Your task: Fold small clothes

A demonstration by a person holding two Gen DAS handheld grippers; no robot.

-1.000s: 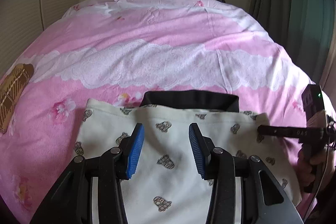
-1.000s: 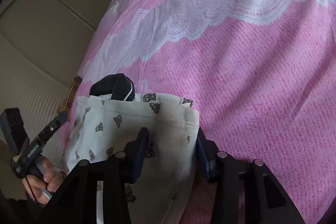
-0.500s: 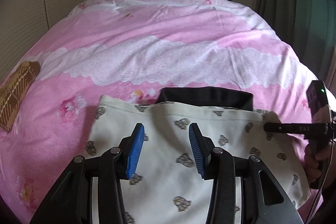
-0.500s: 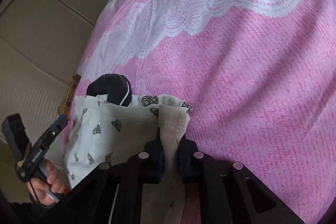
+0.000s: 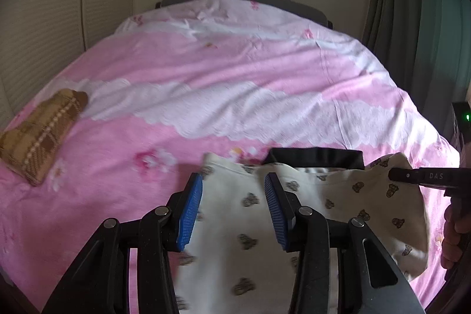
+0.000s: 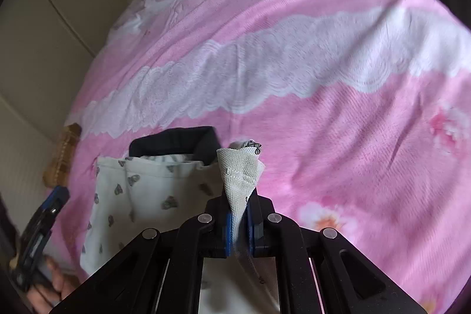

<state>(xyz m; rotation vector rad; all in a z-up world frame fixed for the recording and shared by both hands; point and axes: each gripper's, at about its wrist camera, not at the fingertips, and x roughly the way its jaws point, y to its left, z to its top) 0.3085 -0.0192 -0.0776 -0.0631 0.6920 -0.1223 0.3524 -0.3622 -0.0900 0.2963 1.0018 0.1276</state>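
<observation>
Right tool (image 6: 238,221) pinches the garment (image 5: 259,214) edge (hem up) — left tool (image 5: 232,208) gapes, pink bedspread (image 5: 206,96) roomy beyond.

— How does your left gripper (image 5: 232,208) stand?

— In the left wrist view it fills the lower middle of the frame. Your two blue pads (image 5: 190,212) are apart, with a clear gap, and they press on nothing.

— And your right gripper (image 6: 238,225)?

— In the right wrist view it is at the bottom centre. The jaws are closed tight and pinch a fold of the cream garment (image 6: 235,178), which stands up between the pads.

— Are your hands visible?

— Yes. Your right hand (image 5: 454,234) is at the right edge of the left view, around the handle. Your left hand (image 6: 50,289) is in the lower left corner of the right view, blurred.
</observation>
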